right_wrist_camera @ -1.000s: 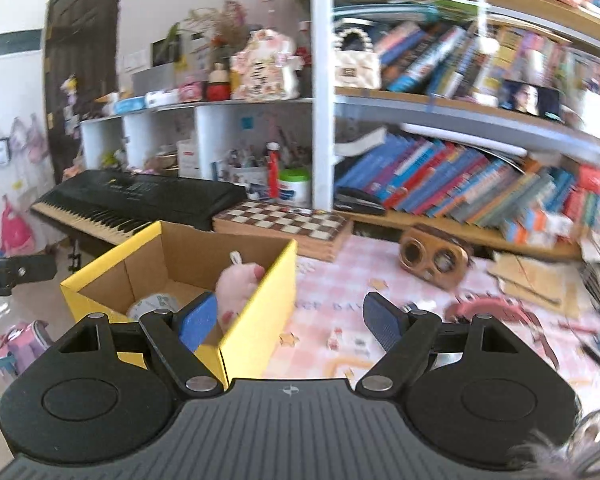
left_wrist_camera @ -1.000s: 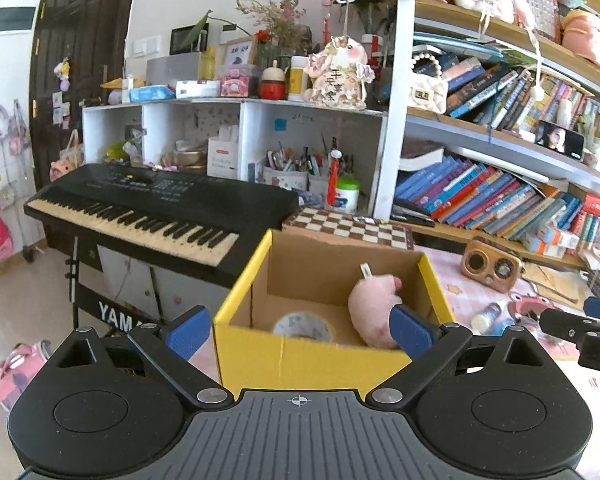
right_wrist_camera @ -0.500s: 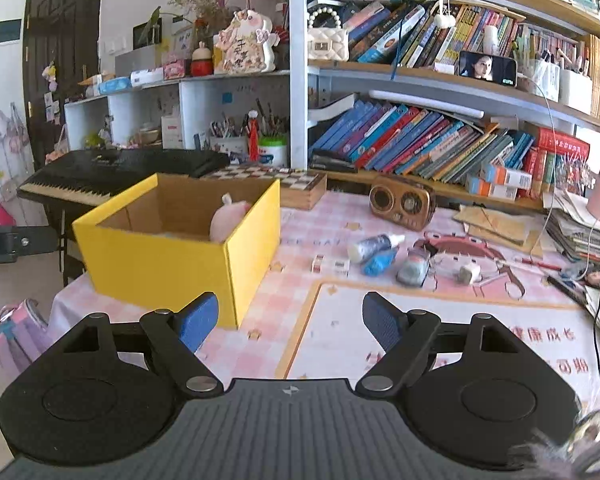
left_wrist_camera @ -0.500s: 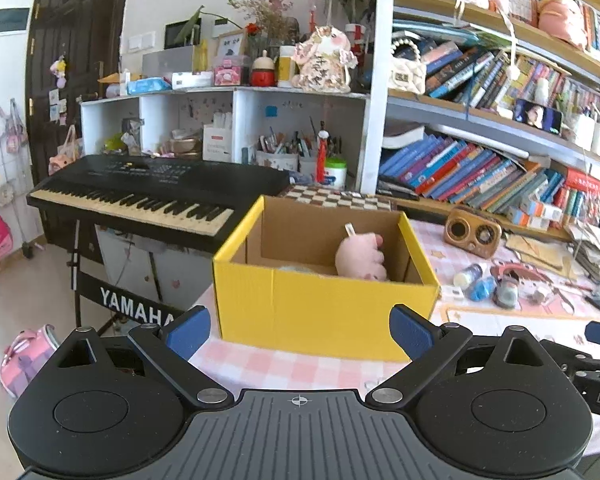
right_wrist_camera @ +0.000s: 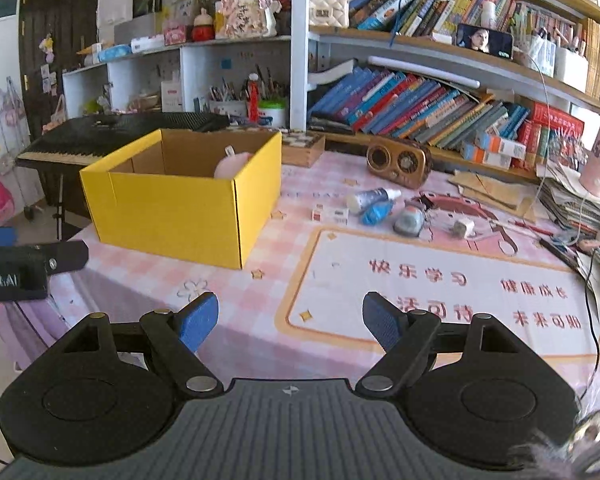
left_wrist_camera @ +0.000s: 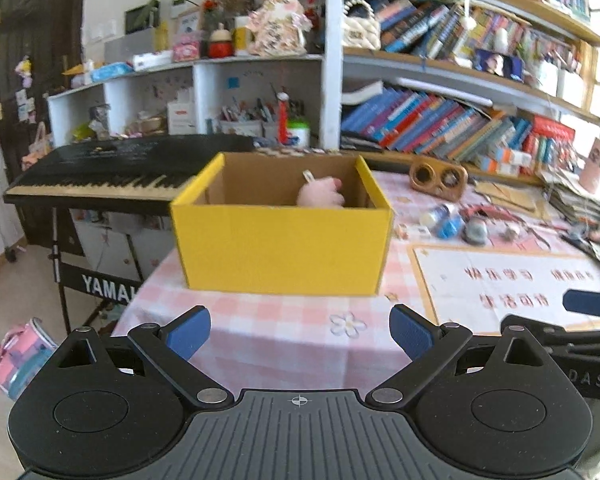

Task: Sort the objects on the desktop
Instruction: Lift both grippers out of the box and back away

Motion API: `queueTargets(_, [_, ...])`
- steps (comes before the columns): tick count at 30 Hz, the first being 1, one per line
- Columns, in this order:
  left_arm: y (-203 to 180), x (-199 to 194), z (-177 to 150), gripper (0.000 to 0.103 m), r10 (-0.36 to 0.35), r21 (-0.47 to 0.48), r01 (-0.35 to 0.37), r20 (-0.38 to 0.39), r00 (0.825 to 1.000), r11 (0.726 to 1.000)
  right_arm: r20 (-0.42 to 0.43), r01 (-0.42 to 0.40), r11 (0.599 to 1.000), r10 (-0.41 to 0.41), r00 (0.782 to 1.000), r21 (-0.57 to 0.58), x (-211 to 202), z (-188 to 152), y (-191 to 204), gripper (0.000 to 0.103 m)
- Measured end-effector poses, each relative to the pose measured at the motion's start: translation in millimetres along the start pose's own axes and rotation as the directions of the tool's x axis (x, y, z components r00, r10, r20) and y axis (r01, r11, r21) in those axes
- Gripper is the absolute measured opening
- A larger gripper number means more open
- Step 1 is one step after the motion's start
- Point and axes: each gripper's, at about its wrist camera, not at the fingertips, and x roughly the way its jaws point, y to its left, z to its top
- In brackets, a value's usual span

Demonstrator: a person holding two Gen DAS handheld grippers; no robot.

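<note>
Both your left gripper (left_wrist_camera: 299,334) and right gripper (right_wrist_camera: 290,320) are open and empty, pink plush (right_wrist_camera: 232,165) already boxed, so I'd reach for the blue bottle (right_wrist_camera: 378,212) next.

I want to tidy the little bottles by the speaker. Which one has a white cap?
The paler bottle, lying farther back, nearer the wooden speaker. Its white cap points right; the bright blue bottle lies in front.

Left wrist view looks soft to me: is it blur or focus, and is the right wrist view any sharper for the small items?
Left wrist view: smeared overall, the yellow cardboard box and the mat's red print soft. Right wrist view: sharper, the blue-and-white bottle and red print crisp; window glare at the right edge; both bow the shelves, fisheye.
</note>
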Motion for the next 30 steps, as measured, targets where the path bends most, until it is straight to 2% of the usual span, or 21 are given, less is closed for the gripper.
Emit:
queueTargets(13, [-23,6,-1,0.098,-0.086,0.067,0.087,-0.016,0.996,0.994,-0.031,0.035,0.999,-0.034,0.999,0.037,-4,-10,-15,0.079])
queueTargets(30, [-74,28,8,0.098,-0.187,0.154,0.193,-0.053,0.981,0.969,-0.081,0.13,0.983,-0.12,0.989,0.131,1,-17,-65,0.08])
